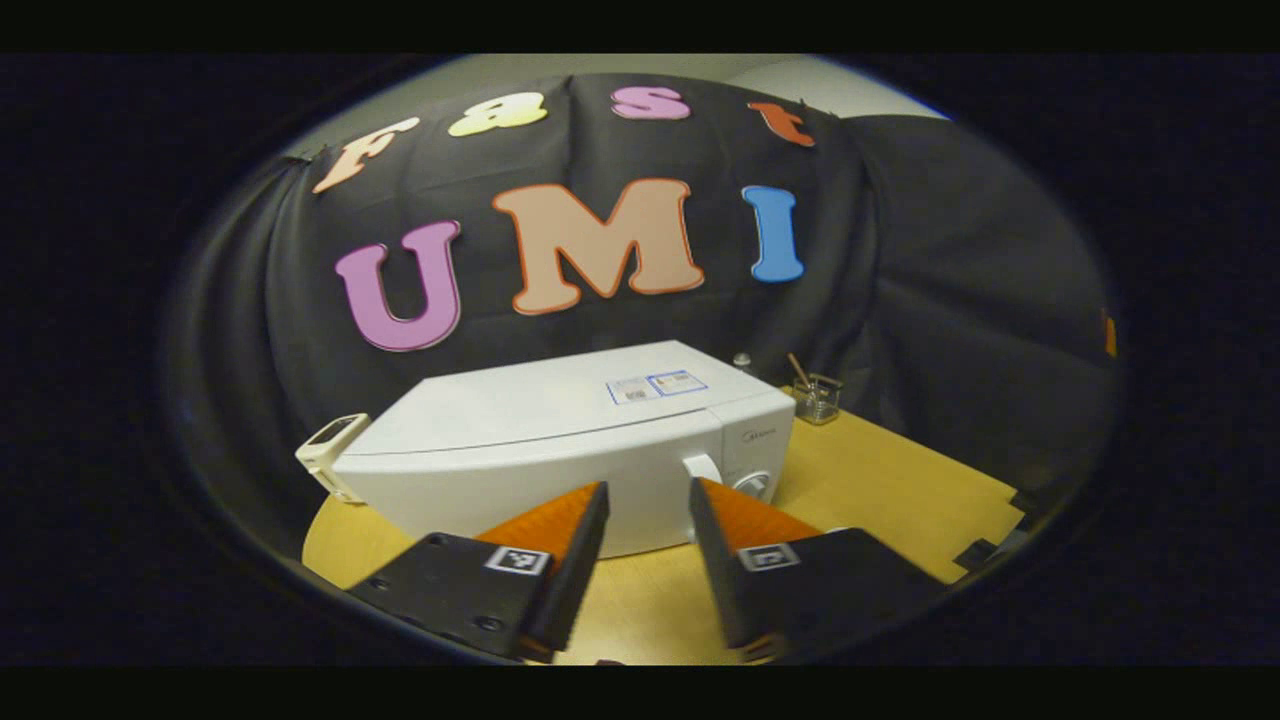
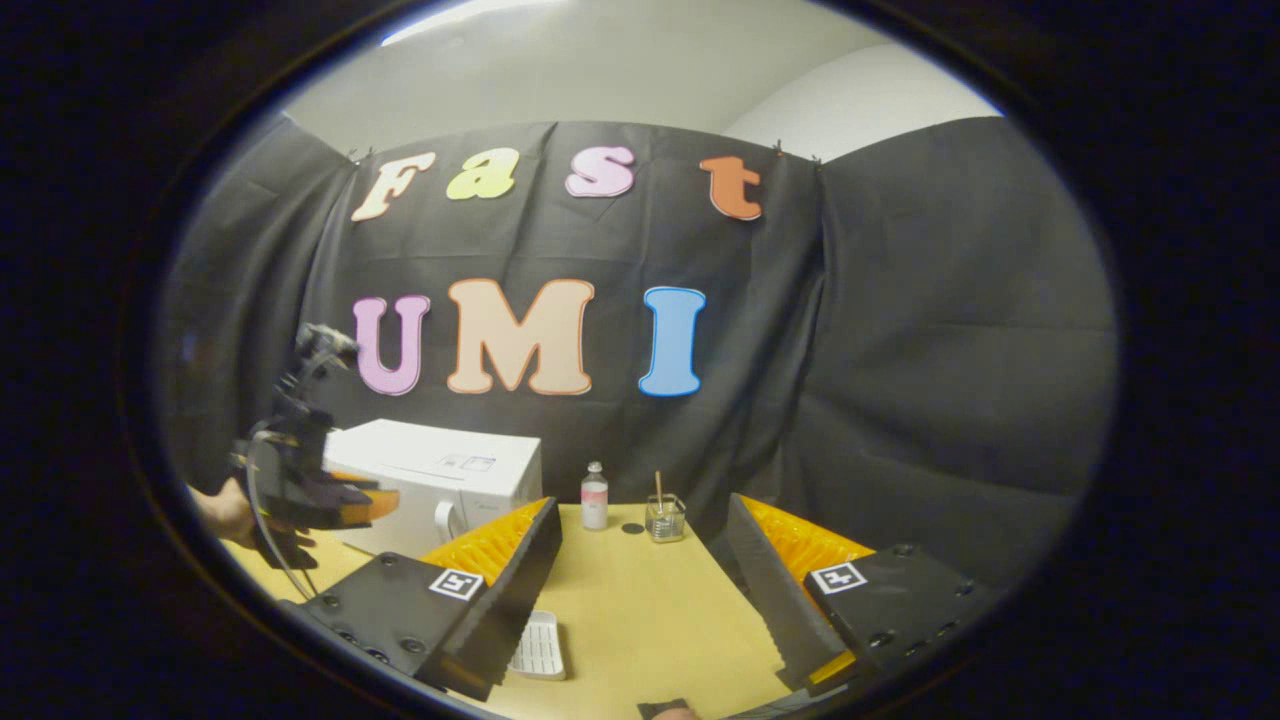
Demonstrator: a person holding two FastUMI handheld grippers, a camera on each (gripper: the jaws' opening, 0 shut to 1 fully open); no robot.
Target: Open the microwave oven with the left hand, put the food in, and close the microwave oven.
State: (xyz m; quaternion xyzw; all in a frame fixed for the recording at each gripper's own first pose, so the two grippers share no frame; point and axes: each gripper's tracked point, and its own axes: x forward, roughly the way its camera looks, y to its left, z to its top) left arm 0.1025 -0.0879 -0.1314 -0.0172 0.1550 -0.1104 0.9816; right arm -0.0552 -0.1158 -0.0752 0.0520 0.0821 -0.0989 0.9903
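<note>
The yellow table [image 2: 640,600] carried the white microwave oven [image 1: 560,440] at its left rear, door closed, handle [image 1: 703,468] just beyond the left gripper [image 1: 648,500], whose fingers stood apart and held nothing. The right gripper [image 2: 645,525] also gaped empty over a white tray [image 2: 540,645], with a small bottle [image 2: 594,496] and glass jar [image 2: 664,518] farther back near the cloth wall.

Dim booth, soft overhead light, strong fisheye bending, slightly soft edges
</note>
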